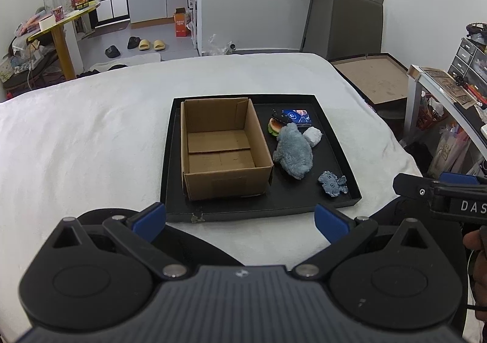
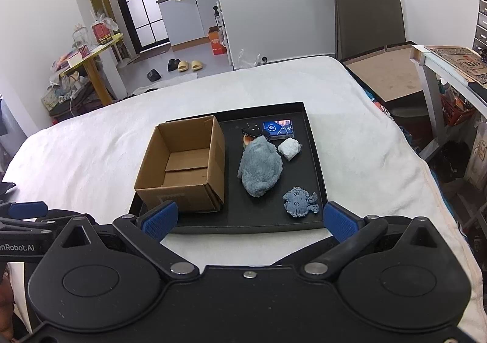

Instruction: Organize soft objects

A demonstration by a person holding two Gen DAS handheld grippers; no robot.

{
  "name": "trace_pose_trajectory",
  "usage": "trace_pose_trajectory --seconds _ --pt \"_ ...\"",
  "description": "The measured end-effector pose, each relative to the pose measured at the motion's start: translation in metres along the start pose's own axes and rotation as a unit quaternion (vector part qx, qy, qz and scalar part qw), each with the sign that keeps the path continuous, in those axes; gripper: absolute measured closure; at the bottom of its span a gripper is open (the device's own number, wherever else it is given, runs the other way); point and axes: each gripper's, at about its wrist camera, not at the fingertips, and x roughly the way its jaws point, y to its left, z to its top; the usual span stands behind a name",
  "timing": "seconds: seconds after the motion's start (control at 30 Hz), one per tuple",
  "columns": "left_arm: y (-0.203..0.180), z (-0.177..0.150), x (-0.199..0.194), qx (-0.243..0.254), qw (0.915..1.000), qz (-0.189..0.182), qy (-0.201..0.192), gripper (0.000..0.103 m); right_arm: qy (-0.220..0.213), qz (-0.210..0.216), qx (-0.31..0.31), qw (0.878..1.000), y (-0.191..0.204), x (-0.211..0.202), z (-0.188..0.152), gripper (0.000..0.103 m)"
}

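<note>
We hold both grippers back at the near edge of the black tray (image 2: 316,160), which lies on a bed covered in white. The left gripper (image 1: 240,221) and the right gripper (image 2: 249,219) are both spread wide with nothing between their blue pads, and neither touches anything.

The empty cardboard box (image 2: 182,166) fills the left half of the tray. To its right lie the soft things: a large grey-blue plush (image 2: 260,168) in the middle, a small blue fabric fish (image 2: 299,201) near the front corner, a white crumpled wad (image 2: 289,148) behind, and a small burger-like toy (image 1: 274,127) half hidden by the plush. A blue packet (image 2: 278,127) sits at the back; we cannot tell whether it is soft.

We judge the first pick is about to begin. The right gripper is nearer the toys, so we would lead with it and take the fabric fish first, since it sits nearest and clear of the rest. It lies flat, so we should come down steeply, pinch across its body, and lift clear of the tray wall before crossing to the box.
</note>
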Motion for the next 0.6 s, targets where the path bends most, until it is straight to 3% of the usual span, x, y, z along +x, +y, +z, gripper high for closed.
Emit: trace_pose_trajectory --seconds 0.6 --pt "-0.0004 0.0038 -0.0046 -0.002 1.0 -0.002 0.002 0.0 0.002 0.001 -0.002 1.0 0.0003 0.0003 -0.0014 0.0"
